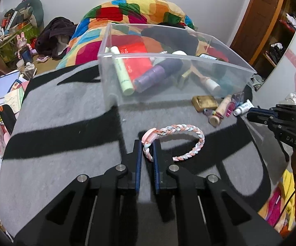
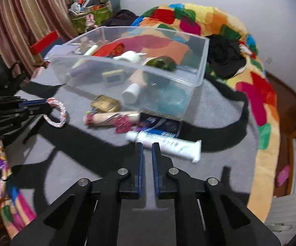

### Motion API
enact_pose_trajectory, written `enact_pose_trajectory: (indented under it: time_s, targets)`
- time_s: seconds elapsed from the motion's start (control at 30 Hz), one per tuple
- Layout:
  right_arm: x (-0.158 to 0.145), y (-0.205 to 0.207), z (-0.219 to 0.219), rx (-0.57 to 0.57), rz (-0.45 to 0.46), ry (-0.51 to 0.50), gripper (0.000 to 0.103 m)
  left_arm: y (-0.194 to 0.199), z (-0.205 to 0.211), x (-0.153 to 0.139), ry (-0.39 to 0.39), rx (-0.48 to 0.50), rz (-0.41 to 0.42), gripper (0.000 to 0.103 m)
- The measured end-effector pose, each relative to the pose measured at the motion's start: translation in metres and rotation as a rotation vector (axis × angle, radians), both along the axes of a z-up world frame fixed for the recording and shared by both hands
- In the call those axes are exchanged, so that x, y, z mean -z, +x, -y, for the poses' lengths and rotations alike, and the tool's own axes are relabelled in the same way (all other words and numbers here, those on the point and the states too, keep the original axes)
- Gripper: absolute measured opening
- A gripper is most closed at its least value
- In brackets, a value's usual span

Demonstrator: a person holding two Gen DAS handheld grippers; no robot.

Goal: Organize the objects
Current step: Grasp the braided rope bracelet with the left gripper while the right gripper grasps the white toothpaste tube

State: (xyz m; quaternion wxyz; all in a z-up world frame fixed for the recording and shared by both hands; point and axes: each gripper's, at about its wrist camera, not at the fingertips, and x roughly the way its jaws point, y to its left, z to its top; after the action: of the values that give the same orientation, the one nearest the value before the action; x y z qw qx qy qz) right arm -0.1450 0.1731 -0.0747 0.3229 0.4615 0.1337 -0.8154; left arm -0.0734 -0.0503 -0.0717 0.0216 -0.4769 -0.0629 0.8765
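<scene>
A pastel braided band (image 1: 189, 141) with a pink piece lies on the grey and black blanket (image 1: 65, 112). My left gripper (image 1: 147, 146) is shut on its near left part, with the braid squeezed between the blue pads. The right wrist view shows that gripper (image 2: 45, 107) at the left, holding the band (image 2: 60, 114). My right gripper (image 2: 147, 146) has its jaws close together on the near edge of a white tube (image 2: 168, 144). In the left wrist view the right gripper (image 1: 248, 112) sits against the tube (image 1: 243, 107). A clear plastic box (image 1: 168, 56) behind holds several toiletries.
In front of the box (image 2: 127, 65) lie a gold case (image 2: 106, 103), a beige stick (image 2: 106, 117), a pink clip (image 2: 123, 125) and a dark blue packet (image 2: 164, 125). A colourful quilt (image 1: 137, 10) rises behind. The floor at the left is cluttered.
</scene>
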Motion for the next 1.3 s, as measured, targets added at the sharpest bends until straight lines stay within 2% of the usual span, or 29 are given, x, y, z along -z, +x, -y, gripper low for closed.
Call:
enact_pose_trajectory:
  time_s: [0.1,0.2,0.23,0.3,0.33,0.37,0.43,0.53,0.63,0.67,0.8,0.9,1.1,1.2,1.3]
  targets:
    - [-0.002,0.010,-0.003,-0.017,-0.006,-0.007,0.008,0.010,0.001,-0.001,0.016,0.023,-0.001,0.010]
    - [-0.008,0.012,-0.012,0.017,-0.015,-0.035,0.009,0.019,-0.002,-0.003,0.019,0.045,-0.008,0.010]
    - [-0.010,0.010,-0.016,0.040,-0.010,-0.045,0.016,0.020,-0.004,-0.003,0.019,0.053,-0.010,0.010]
    - [-0.012,0.002,-0.027,0.108,-0.005,-0.075,0.039,0.023,-0.010,-0.003,0.007,0.065,-0.014,0.010]
    - [-0.013,-0.004,-0.033,0.152,-0.010,-0.086,0.058,0.023,-0.011,-0.002,0.003,0.070,-0.015,0.010]
    - [-0.014,-0.010,-0.037,0.179,-0.012,-0.093,0.070,0.024,-0.014,-0.002,0.000,0.076,-0.016,0.010]
    - [-0.013,-0.020,-0.042,0.221,-0.004,-0.118,0.075,0.023,-0.018,-0.002,-0.010,0.087,-0.015,0.010]
    - [-0.005,-0.033,-0.037,0.214,0.017,-0.104,0.076,0.021,-0.022,-0.001,-0.036,0.090,-0.012,0.013]
    - [0.003,-0.043,-0.030,0.184,0.017,-0.074,0.076,0.019,-0.020,-0.002,-0.034,0.084,-0.014,0.022]
    - [0.006,-0.046,-0.028,0.168,0.036,-0.088,0.076,0.019,-0.020,-0.003,-0.034,0.080,-0.017,0.025]
    - [0.015,-0.047,-0.026,0.095,0.132,-0.149,0.075,0.017,-0.017,-0.005,-0.031,0.070,-0.024,0.026]
    - [0.014,-0.031,-0.022,0.034,0.112,-0.116,0.064,0.015,-0.015,-0.006,-0.029,0.062,-0.029,0.032]
    - [0.010,0.015,-0.011,-0.130,0.082,-0.053,0.060,0.007,-0.021,-0.002,-0.028,0.076,-0.026,0.036]
    - [0.005,0.023,-0.009,-0.131,0.015,-0.008,0.060,0.003,-0.025,0.004,-0.037,0.085,-0.012,0.037]
    - [-0.001,0.016,-0.006,-0.098,-0.019,-0.008,0.060,0.001,-0.026,0.005,-0.029,0.083,-0.019,0.037]
